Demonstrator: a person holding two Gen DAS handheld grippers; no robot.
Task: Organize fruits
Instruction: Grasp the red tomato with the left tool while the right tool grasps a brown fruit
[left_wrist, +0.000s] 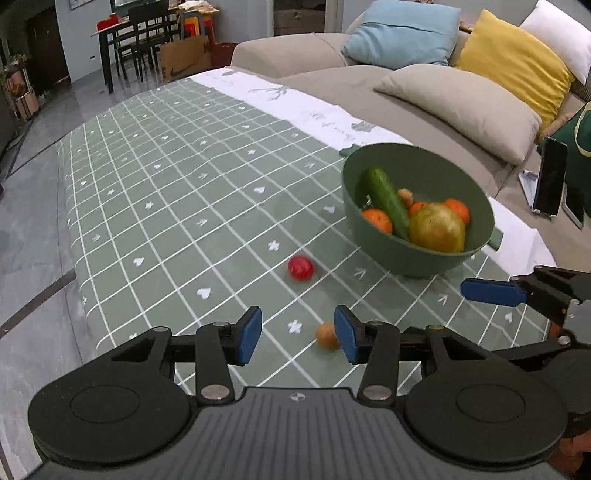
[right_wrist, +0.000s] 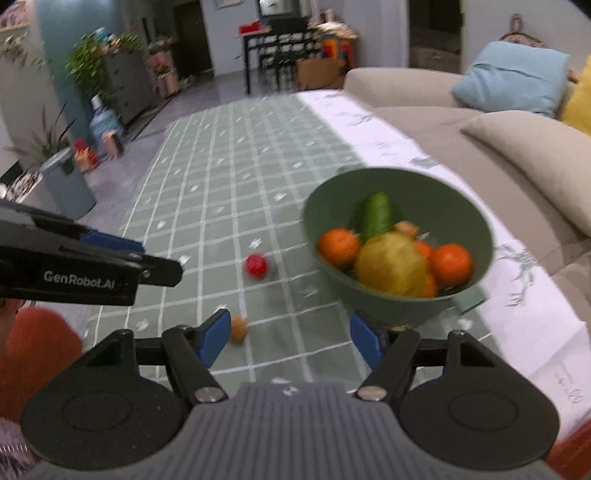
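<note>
A green bowl (left_wrist: 384, 251) (right_wrist: 391, 306) stands on the green checked tablecloth and holds a cucumber (left_wrist: 386, 197) (right_wrist: 376, 216), several oranges (left_wrist: 377, 219) (right_wrist: 339, 246) and a large yellow-green fruit (left_wrist: 437, 227) (right_wrist: 391, 265). A small red fruit (left_wrist: 300, 267) (right_wrist: 256, 266) lies on the cloth left of the bowl. A small brown fruit (left_wrist: 327, 335) (right_wrist: 238, 328) lies nearer. My left gripper (left_wrist: 298, 335) is open and empty, the brown fruit just inside its right finger. My right gripper (right_wrist: 290, 336) is open and empty, near the bowl's front.
A beige sofa (left_wrist: 424, 96) with blue, yellow and beige cushions runs along the table's far side. A phone on a stand (left_wrist: 550, 181) is at the right. A white cloth strip (left_wrist: 295, 99) covers the table's sofa edge. A dining table and chairs (left_wrist: 140, 33) stand far back.
</note>
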